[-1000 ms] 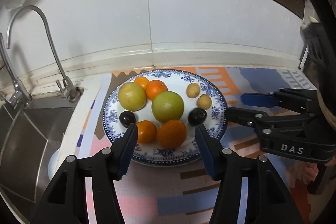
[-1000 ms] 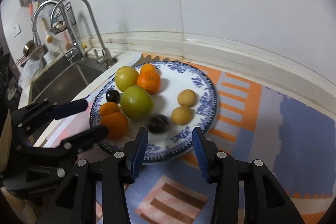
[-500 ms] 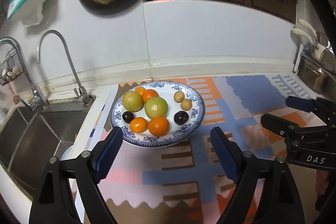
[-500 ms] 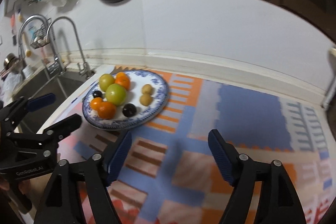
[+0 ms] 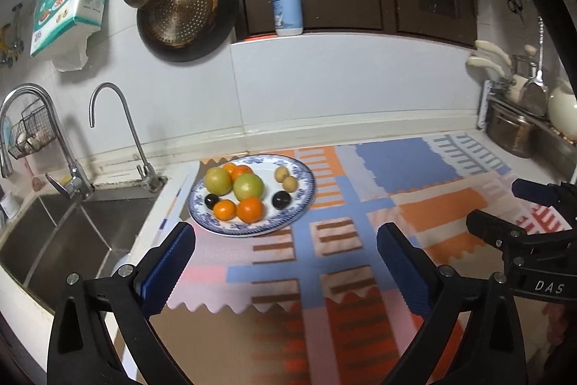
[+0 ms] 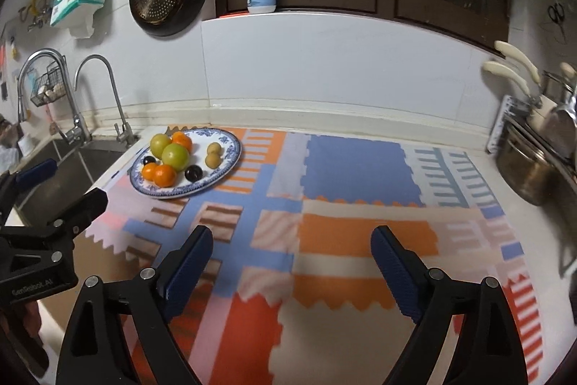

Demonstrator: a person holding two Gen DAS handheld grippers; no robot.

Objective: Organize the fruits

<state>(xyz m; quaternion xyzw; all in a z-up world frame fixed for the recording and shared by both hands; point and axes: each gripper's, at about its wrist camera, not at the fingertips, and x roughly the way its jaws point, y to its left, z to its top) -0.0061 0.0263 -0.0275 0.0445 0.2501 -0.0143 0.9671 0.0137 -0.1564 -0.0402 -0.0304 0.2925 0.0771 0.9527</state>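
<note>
A blue-and-white plate (image 5: 304, 193) (image 6: 230, 161) sits on the patterned mat near the sink. It holds two green fruits (image 5: 248, 187) (image 6: 175, 157), several oranges (image 5: 250, 209) (image 6: 165, 175), two dark plums (image 5: 281, 200) (image 6: 193, 173) and two small tan fruits (image 5: 289, 183) (image 6: 212, 160). My left gripper (image 5: 286, 248) is open and empty, held back from the plate and above the mat. My right gripper (image 6: 292, 251) is open and empty, over the middle of the mat to the right of the plate. Each gripper shows at the edge of the other's view.
A steel sink (image 5: 65, 233) with two taps (image 5: 119, 128) lies left of the plate. A pot and utensil rack (image 6: 533, 161) stand at the right end of the counter. Pans (image 5: 184, 9) and a soap bottle (image 5: 286, 2) are up on the wall and ledge.
Both grippers have pulled back and up from the plate and opened wider. A dark plum, blurred on the plate a second ago, now lies still there.
</note>
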